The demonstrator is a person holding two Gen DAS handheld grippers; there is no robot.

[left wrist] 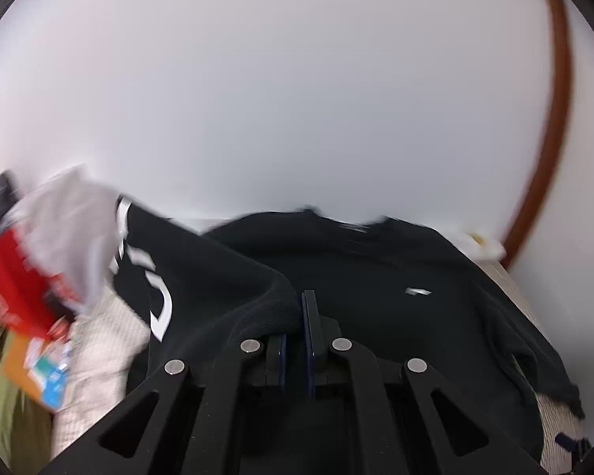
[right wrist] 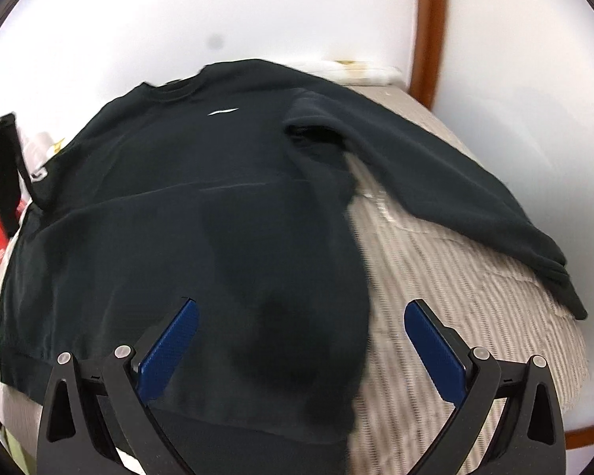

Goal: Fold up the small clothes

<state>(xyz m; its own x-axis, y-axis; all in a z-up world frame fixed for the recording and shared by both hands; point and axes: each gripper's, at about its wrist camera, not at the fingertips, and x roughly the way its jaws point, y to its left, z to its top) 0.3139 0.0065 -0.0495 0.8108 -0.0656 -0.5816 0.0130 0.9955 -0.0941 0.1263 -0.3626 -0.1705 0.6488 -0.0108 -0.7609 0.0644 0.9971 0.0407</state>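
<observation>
A black long-sleeved sweater (right wrist: 178,198) lies front up on a beige ribbed bed cover (right wrist: 455,297), a small white logo on its chest. Its right sleeve (right wrist: 455,186) stretches out over the cover. My right gripper (right wrist: 301,316) hovers open above the sweater's lower right edge, with the blue pads (right wrist: 170,348) wide apart and nothing pinched. In the left wrist view, my left gripper (left wrist: 303,297) is shut on a fold of the sweater's left sleeve (left wrist: 202,277), which carries white lettering. The cloth is lifted and drapes over the left finger.
A heap at the left holds a red packet (left wrist: 16,285), grey cloth (left wrist: 67,229) and olive cloth (left wrist: 12,396). A white wall and brown wooden trim (left wrist: 554,138) stand behind the bed. A pale pillow (right wrist: 360,69) lies at the far edge.
</observation>
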